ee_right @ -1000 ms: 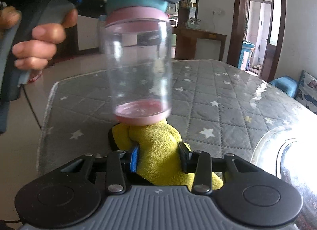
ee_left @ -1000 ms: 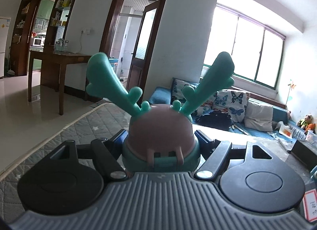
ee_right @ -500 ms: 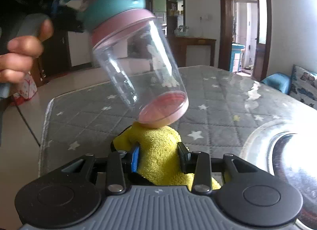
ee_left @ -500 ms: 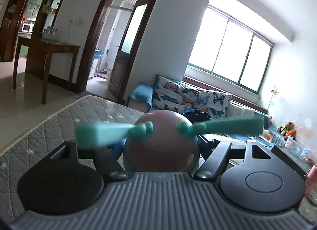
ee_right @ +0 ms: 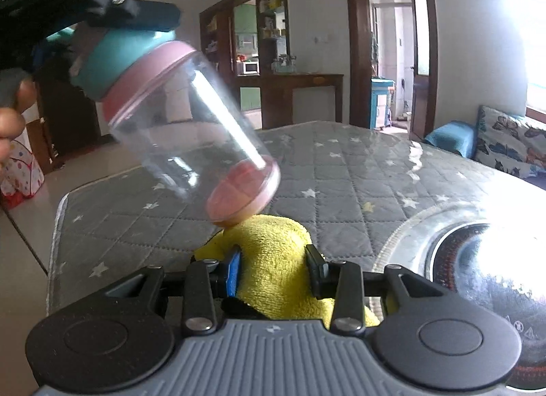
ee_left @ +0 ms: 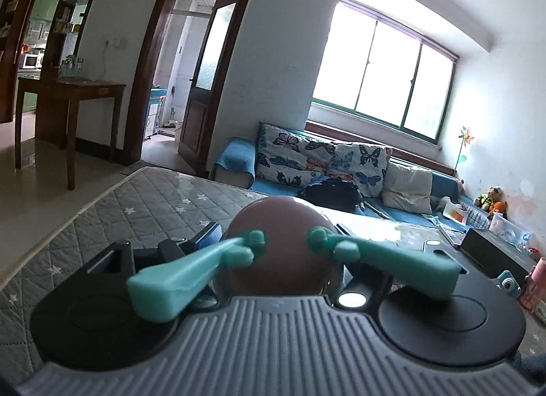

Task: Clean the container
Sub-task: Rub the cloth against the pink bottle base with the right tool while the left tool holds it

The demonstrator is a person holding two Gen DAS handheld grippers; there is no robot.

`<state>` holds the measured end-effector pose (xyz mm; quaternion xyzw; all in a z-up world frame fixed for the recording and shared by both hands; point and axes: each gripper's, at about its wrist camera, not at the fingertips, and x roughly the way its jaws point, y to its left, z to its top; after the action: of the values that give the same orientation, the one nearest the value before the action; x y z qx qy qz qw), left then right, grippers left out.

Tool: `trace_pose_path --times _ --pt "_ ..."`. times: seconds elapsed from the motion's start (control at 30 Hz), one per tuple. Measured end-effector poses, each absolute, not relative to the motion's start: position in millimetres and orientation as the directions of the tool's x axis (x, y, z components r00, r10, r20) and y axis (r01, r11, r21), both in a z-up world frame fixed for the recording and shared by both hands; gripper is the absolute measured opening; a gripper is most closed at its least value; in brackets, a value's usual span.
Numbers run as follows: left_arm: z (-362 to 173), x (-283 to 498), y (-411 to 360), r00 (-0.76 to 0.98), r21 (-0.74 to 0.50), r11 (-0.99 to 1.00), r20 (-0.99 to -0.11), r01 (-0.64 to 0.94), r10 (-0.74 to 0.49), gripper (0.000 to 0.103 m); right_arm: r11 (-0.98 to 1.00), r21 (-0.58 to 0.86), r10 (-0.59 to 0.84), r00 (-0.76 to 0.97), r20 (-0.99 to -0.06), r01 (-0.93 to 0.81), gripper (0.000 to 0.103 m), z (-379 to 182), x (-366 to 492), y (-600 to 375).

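A clear plastic container (ee_right: 191, 133) with a pink base and a teal and pink lid hangs tilted over the table, base down to the right. My left gripper (ee_right: 112, 20) is shut on its lid at the upper left. In the left wrist view the pink domed lid (ee_left: 279, 252) fills the gap between the fingers of the left gripper (ee_left: 276, 242), and its teal antlers (ee_left: 177, 276) point back toward the camera. My right gripper (ee_right: 273, 269) is shut on a yellow cloth (ee_right: 269, 245). The container's pink base rests against the top of the cloth.
A grey quilted mat with stars (ee_right: 341, 170) covers the table. A shiny metal basin (ee_right: 484, 259) sits at the right, close to my right gripper. A person's hand (ee_right: 10, 119) shows at the left edge. A pink bottle (ee_left: 532, 280) stands far right; a sofa (ee_left: 324, 164) lies beyond.
The container has tipped from upright to slanted, its base swinging right and lower onto the cloth. The lid's antlers have swung down toward the left camera. The right gripper keeps hold of the cloth.
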<state>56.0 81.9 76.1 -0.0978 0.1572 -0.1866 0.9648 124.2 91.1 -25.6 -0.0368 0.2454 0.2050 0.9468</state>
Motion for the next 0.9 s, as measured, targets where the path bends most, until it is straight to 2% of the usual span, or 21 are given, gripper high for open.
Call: trace_pose_path --times 0.13,0.4,0.57,0.67,0.9 --pt "72.2 55.7 81.0 0.876 -0.248 0.909 -0.274 0.334 -0.397 0.071 0.923 0.095 0.371 0.804 -0.465 -0.372 0.037 -22.1 130.0 80.2" --pt "64.8 57.2 80.4 0.868 -0.278 0.899 -0.276 0.338 -0.412 0.071 0.878 0.299 0.474 0.765 -0.436 -0.374 0.037 -18.4 140.1 58.9" --pt "67.7 54.5 81.8 0.868 -0.299 0.889 -0.256 0.347 -0.425 0.07 0.867 0.302 0.496 0.734 -0.463 -0.396 0.037 -30.6 139.5 62.6" --pt "70.0 55.6 84.1 0.866 -0.322 0.878 -0.239 0.355 -0.438 0.066 0.859 0.301 0.511 0.718 -0.473 -0.414 0.037 -34.7 138.3 65.4" --pt "64.7 60.2 75.1 0.868 -0.288 0.891 -0.256 0.351 -0.425 0.063 0.868 0.238 0.494 0.706 -0.508 -0.436 0.037 -36.5 134.0 82.3"
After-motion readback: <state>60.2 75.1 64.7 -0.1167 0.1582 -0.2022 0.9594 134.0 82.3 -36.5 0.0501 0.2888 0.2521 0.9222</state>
